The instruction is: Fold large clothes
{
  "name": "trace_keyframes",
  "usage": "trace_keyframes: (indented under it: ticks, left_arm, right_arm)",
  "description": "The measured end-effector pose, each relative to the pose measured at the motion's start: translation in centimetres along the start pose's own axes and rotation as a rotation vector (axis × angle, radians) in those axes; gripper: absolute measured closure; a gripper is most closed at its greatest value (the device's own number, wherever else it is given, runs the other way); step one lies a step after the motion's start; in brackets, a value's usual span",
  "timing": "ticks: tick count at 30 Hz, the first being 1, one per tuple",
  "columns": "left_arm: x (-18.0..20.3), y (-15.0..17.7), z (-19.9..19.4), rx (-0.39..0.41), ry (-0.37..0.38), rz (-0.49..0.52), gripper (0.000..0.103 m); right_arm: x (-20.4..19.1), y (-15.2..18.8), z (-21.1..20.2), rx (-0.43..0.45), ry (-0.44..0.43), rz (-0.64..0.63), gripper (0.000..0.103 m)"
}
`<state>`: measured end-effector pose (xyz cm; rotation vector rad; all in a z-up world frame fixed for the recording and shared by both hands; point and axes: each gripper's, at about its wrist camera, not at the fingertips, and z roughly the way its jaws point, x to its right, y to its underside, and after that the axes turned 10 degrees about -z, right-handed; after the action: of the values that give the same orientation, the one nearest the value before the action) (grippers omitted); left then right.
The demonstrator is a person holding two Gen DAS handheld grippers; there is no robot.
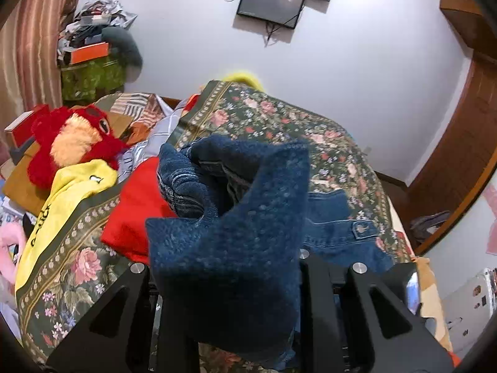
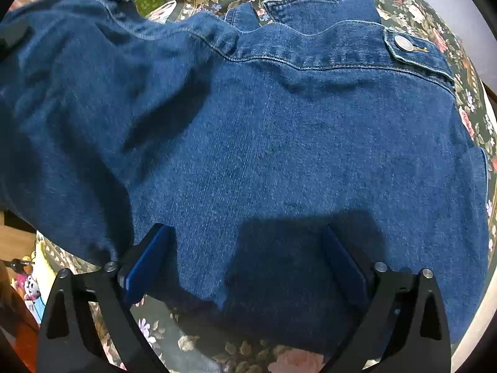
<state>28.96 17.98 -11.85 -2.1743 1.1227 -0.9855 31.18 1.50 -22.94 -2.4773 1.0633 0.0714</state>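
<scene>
A pale wall [image 1: 357,62] backs a bed spread with a dark floral cover [image 1: 279,124]. Two dark screens [image 1: 273,3] hang high on the wall, cables trailing below. A striped curtain [image 1: 34,46] falls at the left beside a cluttered green stand [image 1: 90,77]; brown wooden cabinetry [image 1: 459,143] runs along the right. Soft toys [image 1: 74,143] and boxes crowd the bed's left side.

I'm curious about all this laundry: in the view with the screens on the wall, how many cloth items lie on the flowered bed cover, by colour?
Blue denim jacket, partly lifted: 1
Red folded cloth: 1
Yellow printed cloth: 1
Red and cream plush toy: 1
Total: 4
</scene>
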Motion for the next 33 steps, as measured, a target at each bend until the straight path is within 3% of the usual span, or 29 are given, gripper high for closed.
trace_keyframes:
  ticks: [5, 9, 12, 15, 18, 20, 24, 27, 30, 33]
  left_arm:
    - [2.8, -0.4, -0.2, -0.002, 0.029, 0.027, 0.081]
    - [8.0, 1.0, 0.1, 0.001, 0.077, 0.126, 0.081]
    - [12.1, 3.0, 1.2, -0.028, 0.121, 0.191, 0.081]
    - [16.3, 6.1, 3.0, -0.086, 0.165, 0.264, 0.081]
    - [19.3, 10.1, 5.8, -0.207, 0.196, 0.34, 0.081]
    - [20.6, 13.0, 7.8, -0.29, 0.166, 0.407, 0.081]
    - [21.6, 16.8, 8.1, -0.327, 0.118, 0.555, 0.081]
    - [21.7, 17.4, 6.8, -0.363, 0.139, 0.609, 0.063]
    - [21.2, 17.1, 5.3, -0.365, 0.144, 0.627, 0.057]
    - [20.5, 15.9, 2.8, -0.35, 0.198, 0.594, 0.049]
  right_arm:
    - [2.9, 1.9, -3.8, 0.075, -0.063, 0.067, 0.006]
    - [7.0, 5.7, -8.0, 0.164, -0.028, 0.162, 0.006]
    - [10.0, 9.1, -9.7, 0.162, 0.041, 0.204, 0.006]
    - [12.0, 11.7, -11.2, 0.153, 0.133, 0.243, 0.006]
    - [14.5, 13.2, -12.7, 0.156, 0.151, 0.305, 0.006]
    - [15.8, 14.9, -13.5, 0.163, 0.157, 0.349, 0.006]
    - [17.2, 16.5, -14.5, 0.191, 0.164, 0.407, 0.006]
    - [17.1, 17.1, -15.2, 0.207, 0.162, 0.435, 0.006]
    - [16.5, 17.1, -16.0, 0.232, 0.166, 0.438, 0.006]
    - [15.7, 16.5, -16.8, 0.257, 0.158, 0.418, 0.006]
